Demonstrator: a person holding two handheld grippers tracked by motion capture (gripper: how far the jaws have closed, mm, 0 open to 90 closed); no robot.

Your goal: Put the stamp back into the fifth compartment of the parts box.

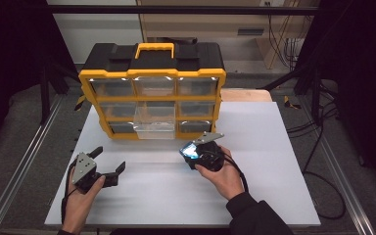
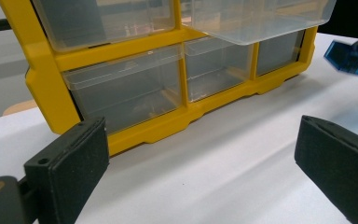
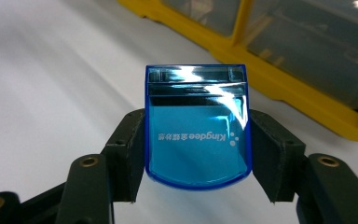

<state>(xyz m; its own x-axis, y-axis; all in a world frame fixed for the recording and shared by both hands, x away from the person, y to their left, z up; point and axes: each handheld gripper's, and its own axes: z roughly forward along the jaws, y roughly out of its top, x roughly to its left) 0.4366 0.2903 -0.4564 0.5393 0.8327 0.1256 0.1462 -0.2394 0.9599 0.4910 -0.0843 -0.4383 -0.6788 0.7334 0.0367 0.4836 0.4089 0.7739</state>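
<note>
Organiser (image 1: 152,78) in yellow and black is seen at the table's (image 1: 274,147) far edge, one clear drawer (image 1: 154,125) pulled out. Just before that drawer, a blue box (image 3: 196,126) is clamped in the right gripper (image 1: 192,152). Left of it, the left gripper (image 1: 108,164) is held with jaws apart, empty.

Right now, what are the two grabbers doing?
Left gripper: open, holding nothing.
Right gripper: closed on a blue transparent case.
</note>
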